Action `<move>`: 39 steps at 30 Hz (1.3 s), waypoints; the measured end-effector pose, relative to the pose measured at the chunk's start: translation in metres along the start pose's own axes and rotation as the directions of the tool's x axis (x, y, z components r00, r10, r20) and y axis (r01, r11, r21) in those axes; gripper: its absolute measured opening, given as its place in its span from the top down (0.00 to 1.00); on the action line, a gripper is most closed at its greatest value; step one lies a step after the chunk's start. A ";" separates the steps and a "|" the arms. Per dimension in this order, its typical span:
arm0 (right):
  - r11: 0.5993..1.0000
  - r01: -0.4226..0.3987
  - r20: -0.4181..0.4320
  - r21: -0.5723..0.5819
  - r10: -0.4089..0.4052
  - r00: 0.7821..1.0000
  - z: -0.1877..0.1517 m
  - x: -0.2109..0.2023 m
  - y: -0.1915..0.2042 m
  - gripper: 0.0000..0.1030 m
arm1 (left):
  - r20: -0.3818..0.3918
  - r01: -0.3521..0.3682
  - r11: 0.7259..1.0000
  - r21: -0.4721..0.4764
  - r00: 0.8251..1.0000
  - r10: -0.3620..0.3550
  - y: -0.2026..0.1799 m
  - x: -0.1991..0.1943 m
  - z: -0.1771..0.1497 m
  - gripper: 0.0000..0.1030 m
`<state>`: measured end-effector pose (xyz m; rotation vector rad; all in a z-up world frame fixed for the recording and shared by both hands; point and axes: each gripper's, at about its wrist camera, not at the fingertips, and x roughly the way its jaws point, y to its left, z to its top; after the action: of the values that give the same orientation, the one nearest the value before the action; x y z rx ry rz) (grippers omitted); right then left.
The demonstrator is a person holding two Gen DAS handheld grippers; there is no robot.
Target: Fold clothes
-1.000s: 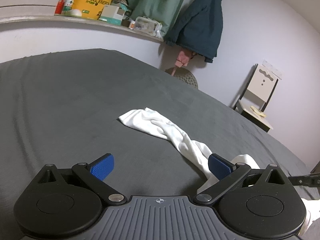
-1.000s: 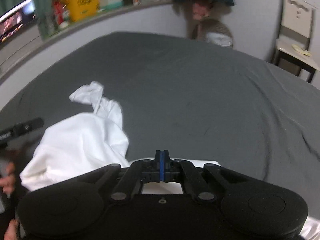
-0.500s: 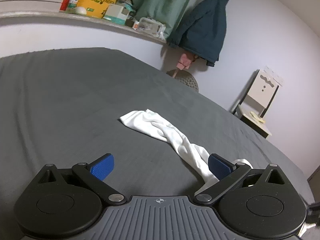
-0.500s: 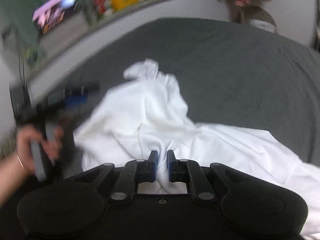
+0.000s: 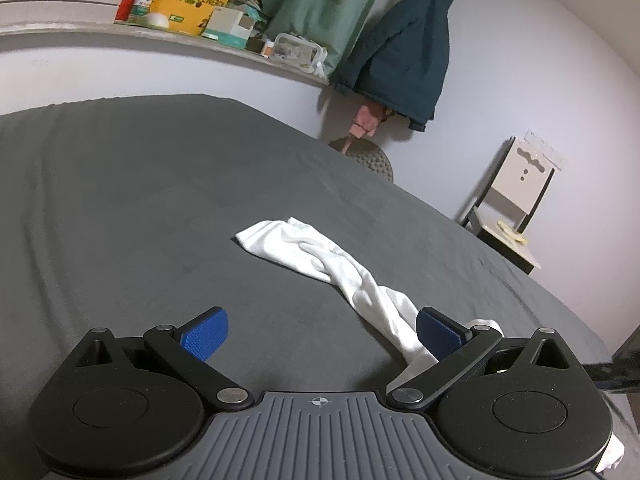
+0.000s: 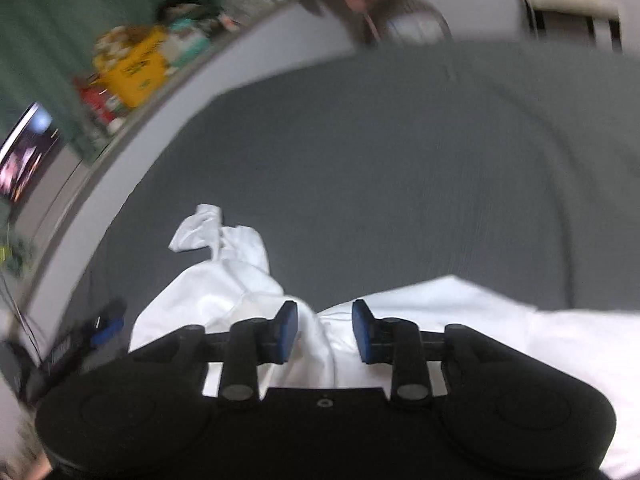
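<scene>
A white garment lies on a dark grey bed. In the left wrist view one twisted sleeve stretches away across the bed sheet. My left gripper is open, low over the sheet, with the sleeve passing by its right pad. In the blurred right wrist view the garment's body is bunched in front of my right gripper, which is open with a ridge of white cloth between its blue pads.
A shelf with a yellow box, bottles and small boxes runs along the wall behind the bed. A dark teal jacket hangs by a green curtain. A chair stands past the bed's right edge. A lit screen shows at left.
My right gripper went from shut to open and swung over the garment's body, the view now blurred. The left gripper stayed open, shifting only slightly.
</scene>
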<state>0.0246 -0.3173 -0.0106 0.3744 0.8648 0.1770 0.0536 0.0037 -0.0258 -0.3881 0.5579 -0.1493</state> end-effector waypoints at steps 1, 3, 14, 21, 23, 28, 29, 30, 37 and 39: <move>0.998 0.020 0.024 -0.065 -0.019 1.000 -0.006 -0.010 0.010 0.70 | 0.000 0.000 1.000 -0.003 1.000 0.000 0.000 0.000 0.000 0.00; 0.971 0.102 0.047 -0.215 -0.093 0.994 -0.026 -0.022 0.033 0.70 | 0.001 0.005 1.000 -0.004 1.000 -0.005 -0.001 -0.001 -0.001 0.00; 0.856 0.445 0.169 -0.265 -0.413 0.895 -0.057 0.047 0.071 0.91 | 0.021 0.033 0.995 0.093 0.999 -0.035 -0.016 -0.008 -0.003 0.00; 0.880 0.472 0.313 -0.045 -0.437 0.844 -0.021 -0.029 0.030 0.95 | 0.062 0.139 0.979 0.151 0.987 -0.150 -0.021 -0.024 0.002 0.00; 0.876 0.481 0.367 0.019 -0.454 0.812 -0.011 -0.062 0.014 0.95 | 0.060 0.186 0.954 0.235 0.977 -0.206 -0.033 -0.030 -0.002 0.00; 0.859 0.459 0.306 0.229 -0.511 0.803 0.009 -0.081 -0.068 0.95 | 0.013 0.241 0.808 0.538 0.956 -0.294 -0.080 -0.044 -0.029 0.00; 0.858 0.439 0.303 0.268 -0.507 0.807 0.007 -0.078 -0.081 0.95 | -0.009 0.233 0.746 0.624 0.957 -0.292 -0.094 -0.046 -0.041 0.00; 0.855 0.417 0.300 0.307 -0.503 0.810 0.005 -0.074 -0.093 0.95 | -0.013 0.214 0.684 0.698 0.958 -0.286 -0.105 -0.049 -0.052 0.00; 0.803 0.295 0.379 0.519 -0.525 0.762 -0.024 -0.056 -0.143 0.95 | 0.048 0.110 0.498 0.860 0.955 -0.293 -0.148 -0.066 -0.081 0.00; 0.789 0.293 0.379 0.540 -0.539 0.752 -0.024 -0.057 -0.153 0.95 | 0.104 0.053 0.518 0.854 0.958 -0.269 -0.157 -0.063 -0.068 0.00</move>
<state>-0.0304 -0.4696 -0.0446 0.6113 0.4176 -0.5595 -0.0415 -0.1467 0.0138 0.5230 0.1596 -0.5356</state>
